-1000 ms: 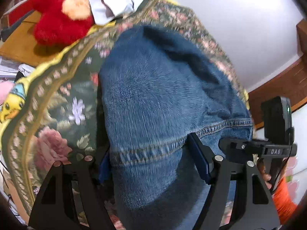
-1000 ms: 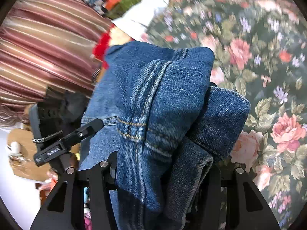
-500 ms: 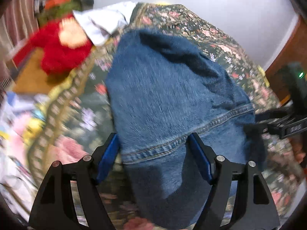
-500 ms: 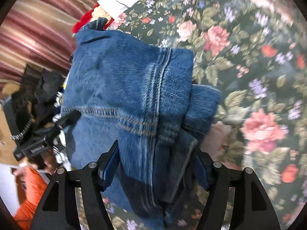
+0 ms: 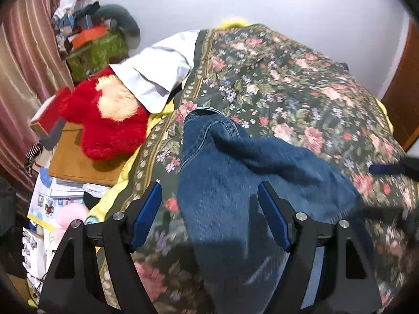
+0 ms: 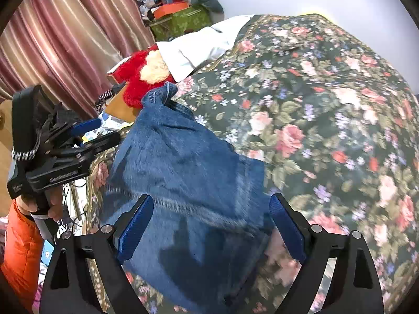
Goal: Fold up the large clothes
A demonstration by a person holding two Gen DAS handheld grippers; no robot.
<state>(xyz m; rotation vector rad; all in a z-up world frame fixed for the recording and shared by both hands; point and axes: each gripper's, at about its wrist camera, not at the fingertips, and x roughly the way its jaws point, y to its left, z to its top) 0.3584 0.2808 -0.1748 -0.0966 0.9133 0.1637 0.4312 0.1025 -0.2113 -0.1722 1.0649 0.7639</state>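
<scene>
A pair of blue jeans [image 5: 235,183] lies folded on the floral bedspread [image 5: 301,91], near its left edge. My left gripper [image 5: 209,191] hovers open above the denim, and neither blue pad touches the cloth. In the right wrist view the jeans [image 6: 183,162] lie flat below my right gripper [image 6: 211,201], whose jaws are opening and stand clear of the fabric. The left gripper [image 6: 65,151] also shows at the left of that view, held by a hand with an orange sleeve [image 6: 21,251]. One blue fingertip of the right gripper [image 5: 387,168] shows at the right edge of the left wrist view.
A red plush toy [image 5: 104,120] lies on a wooden side table [image 5: 76,167] left of the bed, partly under a white pillow [image 5: 162,70]. A striped curtain [image 6: 65,39] hangs behind, with a cluttered green box [image 6: 180,21] in the corner. A wooden door [image 5: 403,83] stands at the right.
Both grippers have let go of the jeans and lifted away. The right jaws have spread wide. The jeans now lie flat on the bedspread instead of bunched between the fingers.
</scene>
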